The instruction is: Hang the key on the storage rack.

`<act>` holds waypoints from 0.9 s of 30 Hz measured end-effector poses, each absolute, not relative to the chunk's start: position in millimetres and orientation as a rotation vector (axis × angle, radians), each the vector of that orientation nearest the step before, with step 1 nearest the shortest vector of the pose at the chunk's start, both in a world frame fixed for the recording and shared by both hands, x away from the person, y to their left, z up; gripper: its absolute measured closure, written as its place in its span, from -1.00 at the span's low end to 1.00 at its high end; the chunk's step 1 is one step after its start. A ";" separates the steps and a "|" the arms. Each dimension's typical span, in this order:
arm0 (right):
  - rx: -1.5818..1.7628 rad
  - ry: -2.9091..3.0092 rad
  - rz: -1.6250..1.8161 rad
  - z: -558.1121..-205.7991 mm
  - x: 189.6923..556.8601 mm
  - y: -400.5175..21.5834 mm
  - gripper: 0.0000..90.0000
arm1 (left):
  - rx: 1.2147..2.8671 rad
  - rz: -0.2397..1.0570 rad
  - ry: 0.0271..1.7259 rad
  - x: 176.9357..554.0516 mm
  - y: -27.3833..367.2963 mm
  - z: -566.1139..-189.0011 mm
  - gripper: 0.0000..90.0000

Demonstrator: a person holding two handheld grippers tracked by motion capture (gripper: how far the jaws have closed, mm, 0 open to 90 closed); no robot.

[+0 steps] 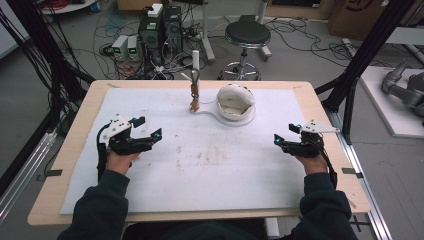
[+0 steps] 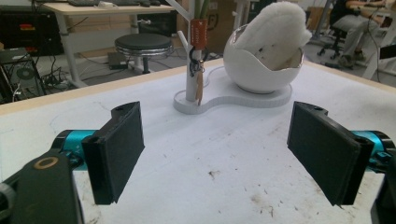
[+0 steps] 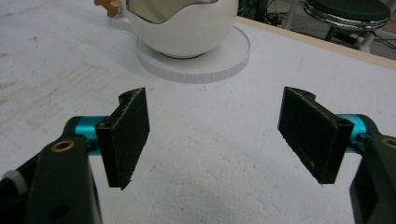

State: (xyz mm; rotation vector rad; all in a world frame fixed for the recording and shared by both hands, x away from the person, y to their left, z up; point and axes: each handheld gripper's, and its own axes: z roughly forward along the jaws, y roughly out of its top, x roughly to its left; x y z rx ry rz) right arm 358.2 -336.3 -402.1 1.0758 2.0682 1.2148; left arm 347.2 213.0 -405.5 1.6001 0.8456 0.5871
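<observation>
Spread wide and empty, the black fingers (image 2: 116, 151) of the left gripper (image 1: 148, 128) stand apart over the white mat (image 1: 210, 165), with nothing but the stained surface between them. Across the table, the right gripper (image 1: 283, 134) shows the same picture: its pads (image 3: 128, 135) gape well apart in the right gripper view, holding nothing. Both tools sit low over the mat, each in a hand of a person in dark sleeves, whose forearms enter from the near edge in the high view; the left hand (image 1: 120, 159) is near the mat's left side, the right hand (image 1: 309, 161) near its right side, and the two are well apart. Between them and farther back, toward the far edge of the mat, stands a white egg-shaped bowl (image 1: 234, 101) with a broken-shell rim, resting on a flat white base (image 1: 209, 111). A fluffy white lining (image 2: 280, 28) fills the bowl and rises above its rim in the left gripper view. Just beside the bowl, on the narrower end of the same base, a thin white branching post (image 2: 192, 81) stands upright, with a small orange tag (image 2: 199, 33) and a dark clasp (image 2: 196, 58) hanging against it. Neither gripper touches the bowl or the post; both point toward them across the bare mat. Beyond the wooden table (image 1: 80, 125), a round black stool (image 1: 247, 34) and tangled cables (image 1: 125, 30) occupy the floor.
</observation>
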 end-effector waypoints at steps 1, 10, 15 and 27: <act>1.066 2.077 1.208 -402.1 357.0 -334.7 -0.45 | 1.604 0.591 0.848 346.3 213.8 -406.8 -0.59; 1.047 2.095 1.203 -400.8 351.2 -327.8 -0.46 | 1.611 0.577 0.859 345.0 214.1 -412.1 -0.59; 1.058 2.090 1.220 -400.7 350.7 -329.2 -0.51 | 1.616 0.579 0.851 344.1 212.6 -411.8 -0.59; 1.079 2.082 1.232 -404.3 352.8 -333.9 -0.51 | 1.617 0.583 0.867 344.5 213.7 -411.8 -0.58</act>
